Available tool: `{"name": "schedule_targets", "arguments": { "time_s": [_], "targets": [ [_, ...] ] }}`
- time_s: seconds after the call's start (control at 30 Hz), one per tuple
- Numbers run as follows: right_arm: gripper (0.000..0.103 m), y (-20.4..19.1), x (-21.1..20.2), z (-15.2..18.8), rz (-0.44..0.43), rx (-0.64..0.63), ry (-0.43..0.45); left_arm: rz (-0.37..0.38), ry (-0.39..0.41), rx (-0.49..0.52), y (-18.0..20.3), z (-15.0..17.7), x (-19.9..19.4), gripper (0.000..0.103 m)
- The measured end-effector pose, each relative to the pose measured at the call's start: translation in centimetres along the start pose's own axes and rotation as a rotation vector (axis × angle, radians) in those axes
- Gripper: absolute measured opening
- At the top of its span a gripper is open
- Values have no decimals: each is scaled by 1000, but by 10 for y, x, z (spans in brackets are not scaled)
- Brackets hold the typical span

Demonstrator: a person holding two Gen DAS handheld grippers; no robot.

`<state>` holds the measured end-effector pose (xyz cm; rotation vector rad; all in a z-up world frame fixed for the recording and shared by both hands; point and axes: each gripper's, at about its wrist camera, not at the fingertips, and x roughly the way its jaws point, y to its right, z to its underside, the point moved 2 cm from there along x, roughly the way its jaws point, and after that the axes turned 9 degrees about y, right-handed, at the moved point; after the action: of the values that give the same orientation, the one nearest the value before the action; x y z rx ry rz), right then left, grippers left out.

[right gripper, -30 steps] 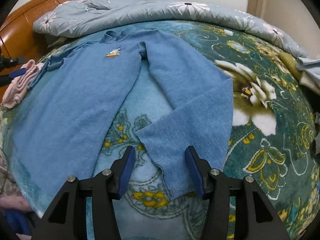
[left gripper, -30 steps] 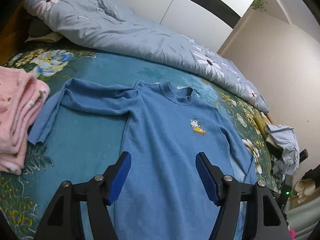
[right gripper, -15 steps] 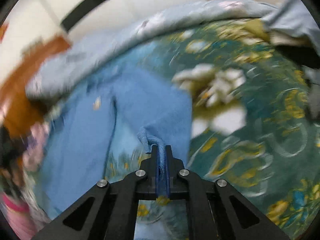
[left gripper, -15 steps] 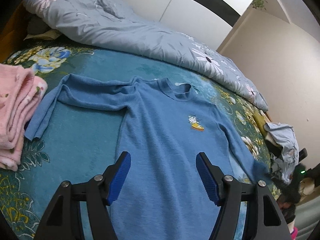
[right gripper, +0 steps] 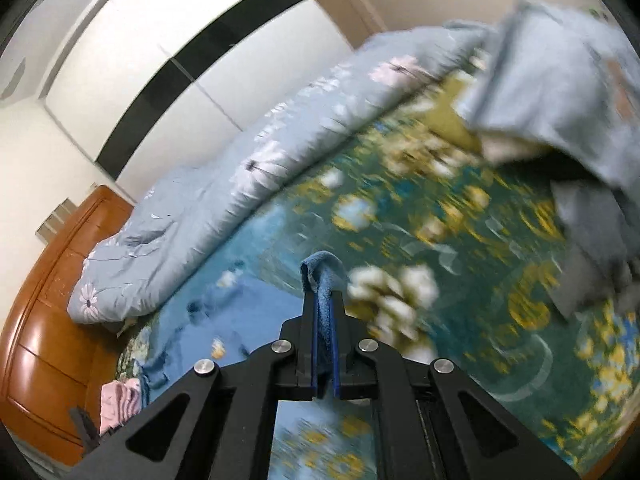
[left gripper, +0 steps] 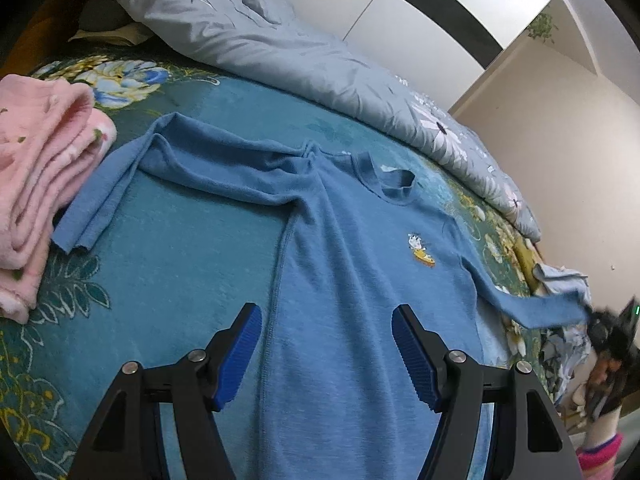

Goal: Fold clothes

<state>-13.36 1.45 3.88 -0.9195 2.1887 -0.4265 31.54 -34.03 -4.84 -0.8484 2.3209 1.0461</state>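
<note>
A blue long-sleeved sweater (left gripper: 352, 264) with a small embroidered badge lies flat on the teal floral bedspread (left gripper: 172, 264). Its left sleeve (left gripper: 132, 184) is bent and rests near a pink pile. My left gripper (left gripper: 326, 344) hovers open above the sweater's lower body, nothing between its blue pads. The sweater's right sleeve (left gripper: 536, 306) is stretched and lifted off the bed toward the right edge. In the right wrist view my right gripper (right gripper: 326, 300) is shut on that sleeve's cuff (right gripper: 322, 270), which sticks up between the jaws. That view is motion-blurred.
Folded pink clothes (left gripper: 36, 176) lie at the left of the bed. A grey-blue floral duvet (left gripper: 280, 52) is bunched along the far side. More crumpled garments (left gripper: 560, 280) sit at the right edge. A wooden headboard (right gripper: 44, 320) and white wardrobe (left gripper: 420, 12) stand behind.
My right gripper closed on the sleeve cuff, then rose and rolled, pulling the sleeve up and outward. The left gripper sank slightly toward the sweater and stayed open.
</note>
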Motion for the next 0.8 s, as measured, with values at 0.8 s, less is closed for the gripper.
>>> {"name": "schedule_targets", "arguments": {
  "time_s": [0.8],
  "targets": [
    [5,-331,271,194,-218,-440,-455,-14,-16,-159,-94,-10,-4,72]
  ]
}}
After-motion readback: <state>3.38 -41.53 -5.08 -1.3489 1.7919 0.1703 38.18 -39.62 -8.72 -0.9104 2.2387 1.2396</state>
